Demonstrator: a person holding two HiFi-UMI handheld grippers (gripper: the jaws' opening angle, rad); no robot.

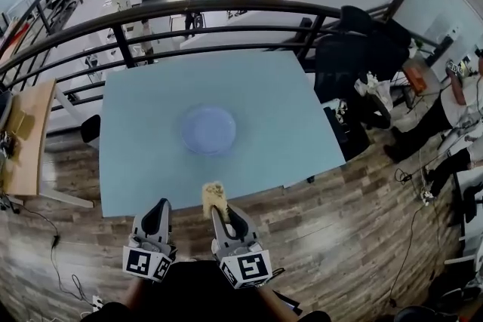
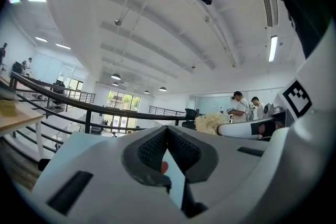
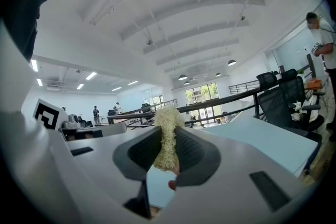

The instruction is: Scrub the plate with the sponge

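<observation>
A round, pale blue plate (image 1: 208, 130) lies flat in the middle of the light blue table (image 1: 136, 162). My right gripper (image 1: 219, 212) is shut on a fibrous, pale yellow sponge (image 1: 213, 197) at the table's near edge, well short of the plate. In the right gripper view the sponge (image 3: 167, 136) stands pinched between the dark pads (image 3: 195, 153), its tuft sticking out past them. My left gripper (image 1: 160, 210) hovers beside the right one, shut and holding nothing. Its pads (image 2: 149, 150) meet in the left gripper view, where the sponge (image 2: 211, 123) shows at the right.
A curved black railing (image 1: 226, 11) runs behind the table's far edge. A black office chair (image 1: 355, 60) and seated people are at the right. A wooden desk (image 1: 26, 139) stands at the left. Cables trail over the wooden floor (image 1: 355, 237).
</observation>
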